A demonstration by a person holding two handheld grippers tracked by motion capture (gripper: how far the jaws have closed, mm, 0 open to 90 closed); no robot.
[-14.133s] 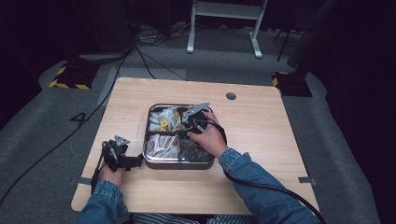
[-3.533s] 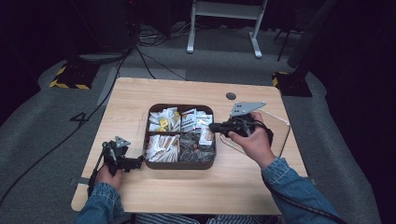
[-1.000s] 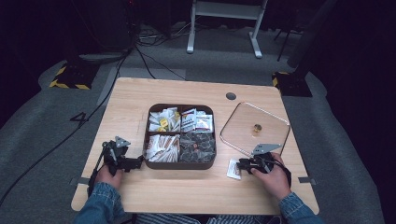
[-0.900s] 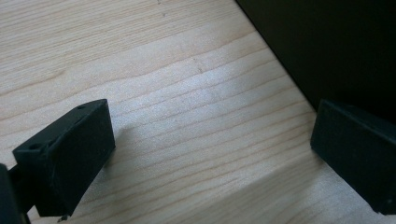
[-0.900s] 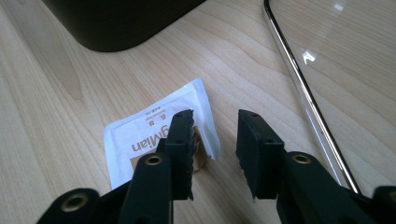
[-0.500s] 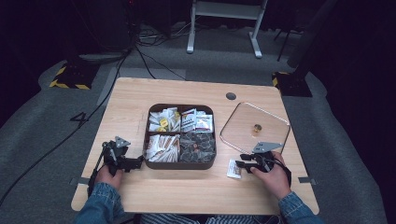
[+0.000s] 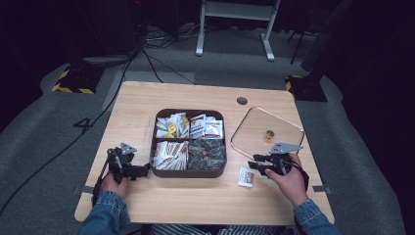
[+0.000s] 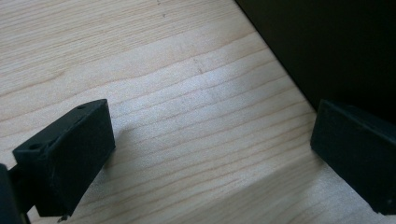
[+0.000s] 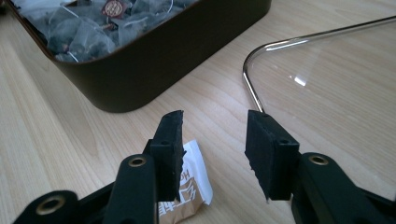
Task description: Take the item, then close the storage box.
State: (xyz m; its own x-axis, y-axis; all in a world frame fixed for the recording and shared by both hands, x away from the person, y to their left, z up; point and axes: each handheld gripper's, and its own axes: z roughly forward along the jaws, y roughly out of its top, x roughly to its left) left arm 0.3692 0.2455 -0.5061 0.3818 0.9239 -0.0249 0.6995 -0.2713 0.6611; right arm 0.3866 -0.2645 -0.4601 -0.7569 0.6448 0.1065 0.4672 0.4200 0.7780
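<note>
**Step in hand.** Setting a sachet out of the box onto the desk; judged to be the release. The right gripper (image 9: 212, 140) has just been opening its jaws. They stand apart with nothing between the pads, and the sachet (image 9: 189, 191) lies flat on the wood under the left jaw, partly hidden by it.

**Task's thing.** Sachet (image 7: 245, 176): white and brown paper packet, near the front edge of the desk, between the box and the right gripper (image 7: 255, 165).

**Left gripper** (image 7: 142, 170). Jaws wide apart, empty, low over bare wood just beside the box's left wall (image 8: 336, 46), near the front-left part of the desk.

**Next move, as judged.** Lift the right gripper clear of the packet without dragging it, then reach back over the box rim for another.

**Others.**
- Box (image 7: 188, 171): dark, four compartments, mid-desk, filled with sachets and tea bags.
- Glass lid (image 7: 244, 128): metal-rimmed, flat on the desk right of the box, toward the right edge; small brass knob (image 7: 268, 134).

**In the way.** The lid's rim lies close behind the right jaw, and the box wall stands near in front; the gap for withdrawing is narrow.
</note>
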